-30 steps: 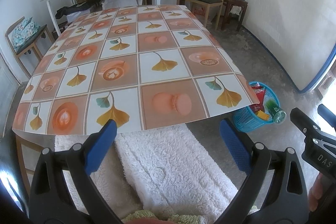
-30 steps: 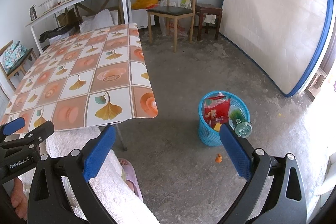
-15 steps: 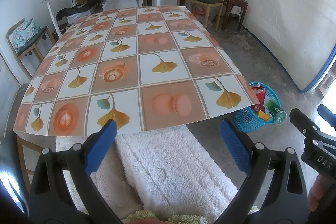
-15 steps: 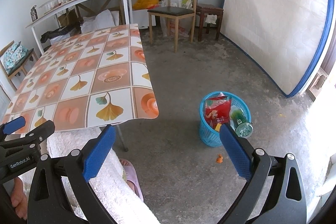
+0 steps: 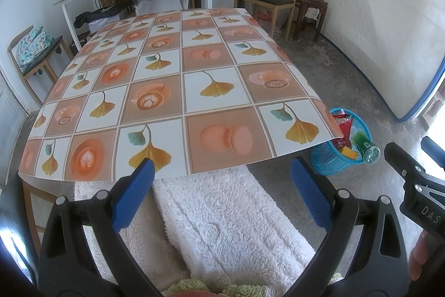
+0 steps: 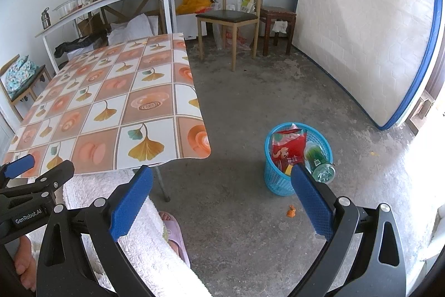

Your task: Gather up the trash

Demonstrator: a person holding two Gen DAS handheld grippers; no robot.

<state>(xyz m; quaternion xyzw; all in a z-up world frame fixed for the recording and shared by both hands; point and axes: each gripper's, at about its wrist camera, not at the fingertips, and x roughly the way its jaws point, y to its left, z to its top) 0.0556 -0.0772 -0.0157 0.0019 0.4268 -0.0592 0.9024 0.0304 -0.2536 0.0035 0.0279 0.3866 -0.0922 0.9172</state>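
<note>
Right tool point(image 6: 221, 201): jaws apart, empty, raised over the floor.
Left tool point(image 5: 222, 194): jaws apart, empty, at the tabletop's near edge.
Change: barely any; both views have only drifted slightly.
Tabletop point(image 5: 178, 91): bare of trash.
Basket point(image 6: 274, 181): holds wrappers and a bottle.
Orange scrap point(image 6: 291, 211): on the floor beside the basket, probably the last pickup.

The left gripper point(image 5: 222, 183) is held level, its jaws spread wide with nothing between the blue pads. The right gripper point(image 6: 222, 184) is alongside it, equally wide and empty, with white fleecy legs below both.
</note>
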